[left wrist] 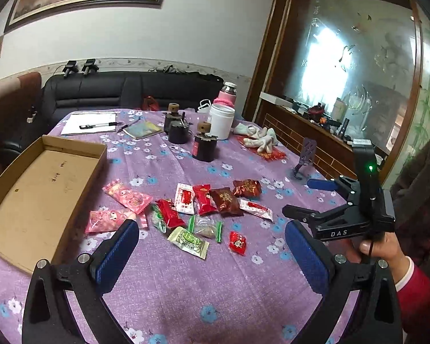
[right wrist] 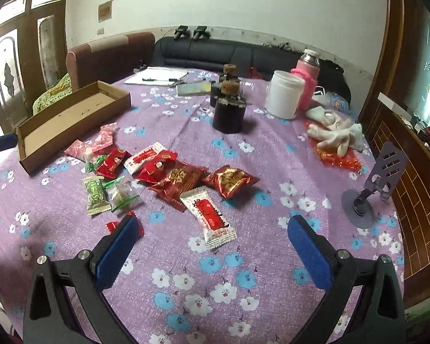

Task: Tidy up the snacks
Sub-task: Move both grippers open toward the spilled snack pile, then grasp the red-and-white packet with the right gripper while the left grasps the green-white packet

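Several wrapped snacks lie loose on the purple flowered tablecloth: pink packets (left wrist: 128, 197) (right wrist: 103, 137), red packets (left wrist: 205, 199) (right wrist: 157, 166), dark red packets (left wrist: 226, 202) (right wrist: 229, 182), white-red packets (left wrist: 255, 209) (right wrist: 210, 218), green candies (left wrist: 189, 240) (right wrist: 93, 195) and a small red candy (left wrist: 238, 242) (right wrist: 111, 226). An empty cardboard tray (left wrist: 37, 197) (right wrist: 71, 120) sits at the left. My left gripper (left wrist: 212, 240) is open and empty above the snacks. My right gripper (right wrist: 212, 238) is open and empty over the white-red packet; it also shows in the left wrist view (left wrist: 306, 197).
Two dark jars with cork lids (left wrist: 205, 146) (right wrist: 229, 109), a white canister (left wrist: 221, 120) (right wrist: 283, 94), a pink flask (right wrist: 308, 77), white gloves (left wrist: 261, 139) (right wrist: 335, 134), a phone stand (left wrist: 305, 157) (right wrist: 378, 177), paper with a pen (left wrist: 91, 124) and a notebook (left wrist: 143, 129) stand further back.
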Action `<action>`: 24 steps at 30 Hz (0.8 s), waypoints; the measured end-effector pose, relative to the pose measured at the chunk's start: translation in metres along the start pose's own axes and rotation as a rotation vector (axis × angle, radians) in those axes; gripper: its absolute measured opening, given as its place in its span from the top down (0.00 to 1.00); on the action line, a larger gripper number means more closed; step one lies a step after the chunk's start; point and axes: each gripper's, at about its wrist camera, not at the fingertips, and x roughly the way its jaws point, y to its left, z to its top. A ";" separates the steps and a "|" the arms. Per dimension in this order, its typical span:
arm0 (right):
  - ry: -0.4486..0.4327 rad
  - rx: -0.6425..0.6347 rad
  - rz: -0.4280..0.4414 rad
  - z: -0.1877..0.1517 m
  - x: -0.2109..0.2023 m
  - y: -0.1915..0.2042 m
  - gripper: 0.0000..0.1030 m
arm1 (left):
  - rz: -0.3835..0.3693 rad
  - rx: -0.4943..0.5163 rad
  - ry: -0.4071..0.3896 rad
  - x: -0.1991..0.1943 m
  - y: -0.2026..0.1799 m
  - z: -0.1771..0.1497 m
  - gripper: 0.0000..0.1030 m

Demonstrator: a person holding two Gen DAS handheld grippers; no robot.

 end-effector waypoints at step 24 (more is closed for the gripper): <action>0.127 -0.046 0.168 0.007 0.067 -0.012 0.00 | 0.355 -0.137 0.326 0.133 0.002 -0.013 0.05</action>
